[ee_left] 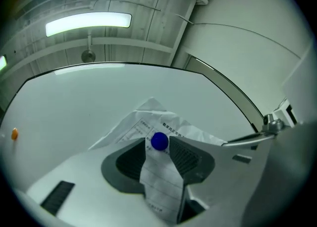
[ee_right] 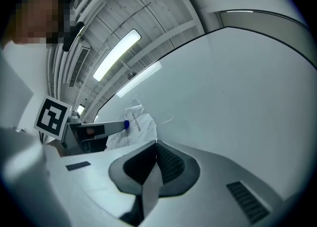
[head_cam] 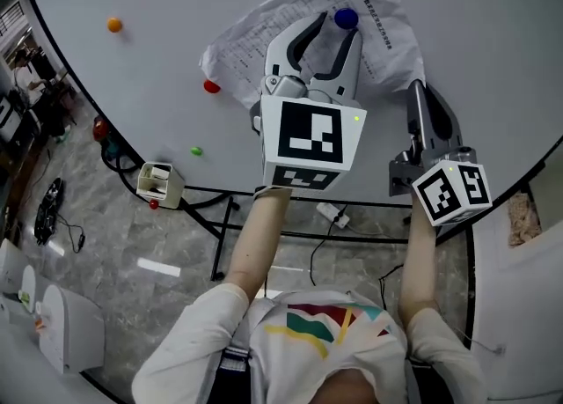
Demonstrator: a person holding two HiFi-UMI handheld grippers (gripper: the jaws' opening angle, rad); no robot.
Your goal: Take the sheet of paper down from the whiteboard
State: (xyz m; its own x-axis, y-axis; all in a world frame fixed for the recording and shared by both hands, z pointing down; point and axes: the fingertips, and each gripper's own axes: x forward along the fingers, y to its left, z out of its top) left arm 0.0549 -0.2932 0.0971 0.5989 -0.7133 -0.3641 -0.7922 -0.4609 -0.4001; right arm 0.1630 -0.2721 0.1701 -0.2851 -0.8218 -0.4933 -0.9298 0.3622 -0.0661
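A crumpled printed sheet of paper (head_cam: 369,33) hangs on the white whiteboard (head_cam: 176,6), with a blue magnet (head_cam: 346,18) at its top. My left gripper (head_cam: 332,25) is up against the sheet and open. In the left gripper view the blue magnet (ee_left: 159,141) sits between its fingertips, with a small gap on the left side, and the sheet (ee_left: 158,181) shows between the jaws. My right gripper (head_cam: 417,87) is at the sheet's lower right edge and shut, with a strip of paper (ee_right: 147,191) between its jaws. The right gripper view shows the sheet (ee_right: 136,127) at left.
An orange magnet (head_cam: 114,25), a red magnet (head_cam: 211,86) and a green magnet (head_cam: 196,150) stick to the board left of the sheet. A small box (head_cam: 158,184) hangs at the board's lower edge. The board's black stand (head_cam: 224,226) and a power strip (head_cam: 332,214) are below, on the tiled floor.
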